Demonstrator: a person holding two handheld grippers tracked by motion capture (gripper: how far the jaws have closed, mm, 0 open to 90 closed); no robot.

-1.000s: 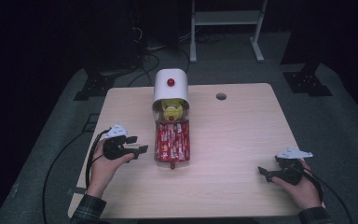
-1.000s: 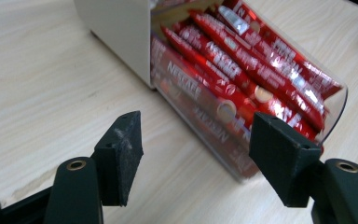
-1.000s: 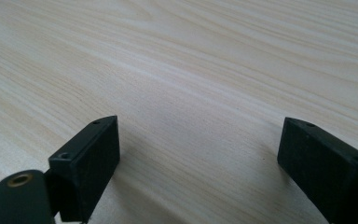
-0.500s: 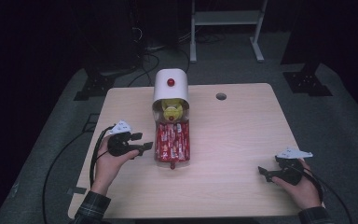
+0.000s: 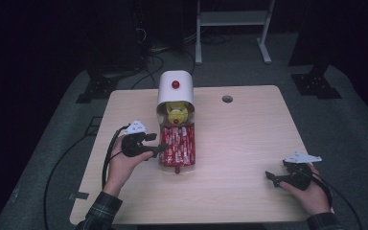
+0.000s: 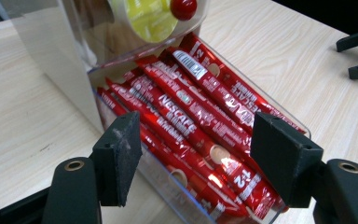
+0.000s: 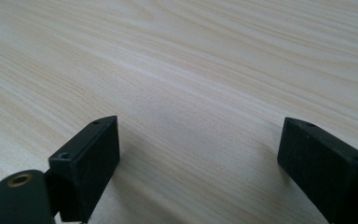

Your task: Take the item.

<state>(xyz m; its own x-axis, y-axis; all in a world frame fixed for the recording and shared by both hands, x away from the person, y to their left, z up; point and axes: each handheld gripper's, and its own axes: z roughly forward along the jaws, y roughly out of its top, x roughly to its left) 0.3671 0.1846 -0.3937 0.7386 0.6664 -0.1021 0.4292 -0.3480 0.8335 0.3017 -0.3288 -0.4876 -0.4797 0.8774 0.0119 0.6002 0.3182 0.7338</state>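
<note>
Since a second ago our left gripper [image 6: 193, 158] came to the sachets [image 6: 200, 121]; both grippers open, next we close on one.

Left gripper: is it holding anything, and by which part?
Nothing held. The left gripper has open jaws over the clear tray of red sachets, gripping none.

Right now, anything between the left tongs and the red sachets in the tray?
Only the tray's clear wall. The left tongs are open and sit at the tray's near corner, with the red sachets lying just behind and below that wall. Coming in from above the rim, nothing visible blocks them.
</note>
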